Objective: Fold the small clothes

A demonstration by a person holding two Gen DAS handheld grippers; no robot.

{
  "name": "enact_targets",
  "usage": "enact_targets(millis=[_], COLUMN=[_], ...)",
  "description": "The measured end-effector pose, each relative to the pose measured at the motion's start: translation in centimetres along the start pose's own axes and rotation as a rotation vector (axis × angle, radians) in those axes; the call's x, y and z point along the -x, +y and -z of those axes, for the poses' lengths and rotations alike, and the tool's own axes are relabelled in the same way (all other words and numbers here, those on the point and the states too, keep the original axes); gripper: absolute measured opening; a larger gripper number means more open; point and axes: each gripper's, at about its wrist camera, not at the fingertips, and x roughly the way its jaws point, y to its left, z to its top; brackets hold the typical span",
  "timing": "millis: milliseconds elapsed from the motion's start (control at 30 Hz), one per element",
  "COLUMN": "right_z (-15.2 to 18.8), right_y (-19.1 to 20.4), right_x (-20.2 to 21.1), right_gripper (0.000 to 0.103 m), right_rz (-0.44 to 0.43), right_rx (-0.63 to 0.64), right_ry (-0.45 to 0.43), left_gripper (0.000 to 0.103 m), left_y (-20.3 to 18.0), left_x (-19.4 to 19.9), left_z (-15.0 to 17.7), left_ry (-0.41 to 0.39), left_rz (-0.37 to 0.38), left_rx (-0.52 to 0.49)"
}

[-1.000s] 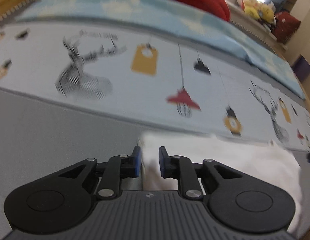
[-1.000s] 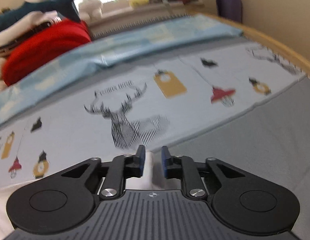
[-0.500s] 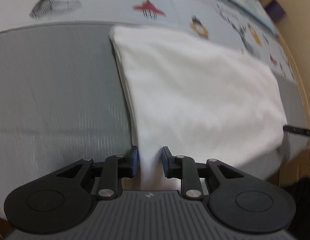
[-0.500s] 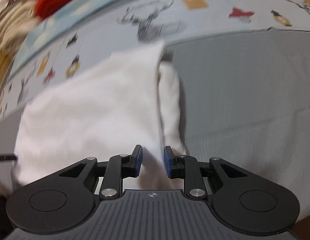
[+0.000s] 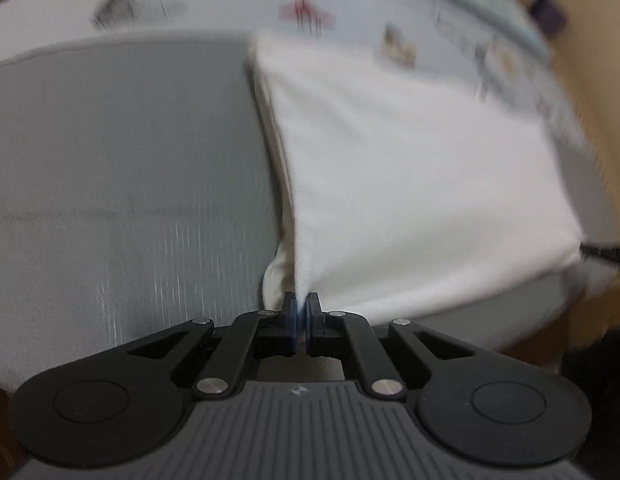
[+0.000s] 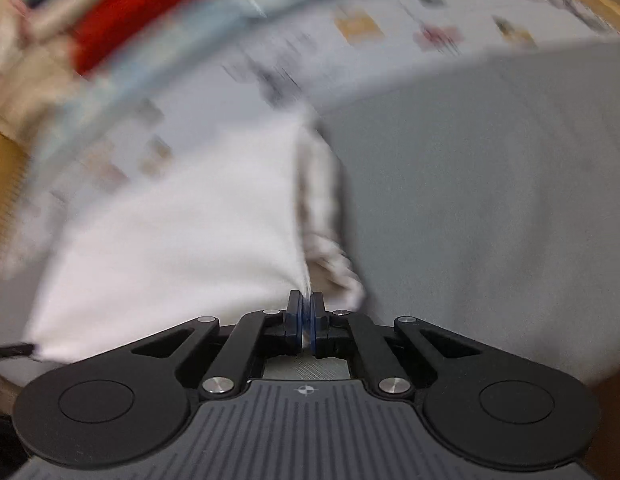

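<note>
Cloth fills the middle of both wrist views: a white garment [image 5: 410, 184] lies spread on a bed whose near part is covered by a grey sheet [image 5: 122, 184] and whose far part carries a pale printed cover [image 5: 182, 4] with deer, lamps and tags. The garment sits close to the near edge of the bed, its far end reaching onto the printed cover. The left gripper [image 5: 301, 312] points steeply down, and its blue-padded fingers are pinched together on the garment's near left corner, where the fabric gathers into a taut ridge running up from the pads. A doubled lower layer peeks out just left of that ridge. In the right wrist view the right gripper [image 6: 306, 312] is likewise clamped on the white garment [image 6: 182, 216], at its near right corner, with a crumpled fold of cloth lying just beside the pads on the grey sheet [image 6: 490, 184]. Both views are motion-blurred. A red bundle [image 6: 142, 8] lies beyond the far edge of the printed cover [image 6: 390, 28].
</note>
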Motion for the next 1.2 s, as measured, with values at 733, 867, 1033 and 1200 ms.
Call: enact_targets(millis=[733,867,1033,1200], right_z=[-1.0,-1.9,-2.1,-2.8], right_y=[2.2,3.3,2.6,1.9], right_x=[-2.0,-1.9,-5.6,-4.0], right_gripper=[0.034,0.035,0.039,0.042], right_rz=[0.123,0.054,0.202,0.175], right_rx=[0.124,0.169,0.187,0.130], right_ry=[-0.053,-0.130,0.051,-0.036], left_gripper=[0.026,0.026,0.038,0.049], left_y=[1.4,-0.5,-0.8,0.9], left_x=[-0.7,-1.5,-4.1,-2.6], left_z=[-4.3,-5.7,-6.0,-7.6], left_ry=[-0.132,-0.159,-0.029,-0.130], left_rz=[0.018,0.048,-0.038,0.012], left_rx=[0.080,0.075,0.104,0.238])
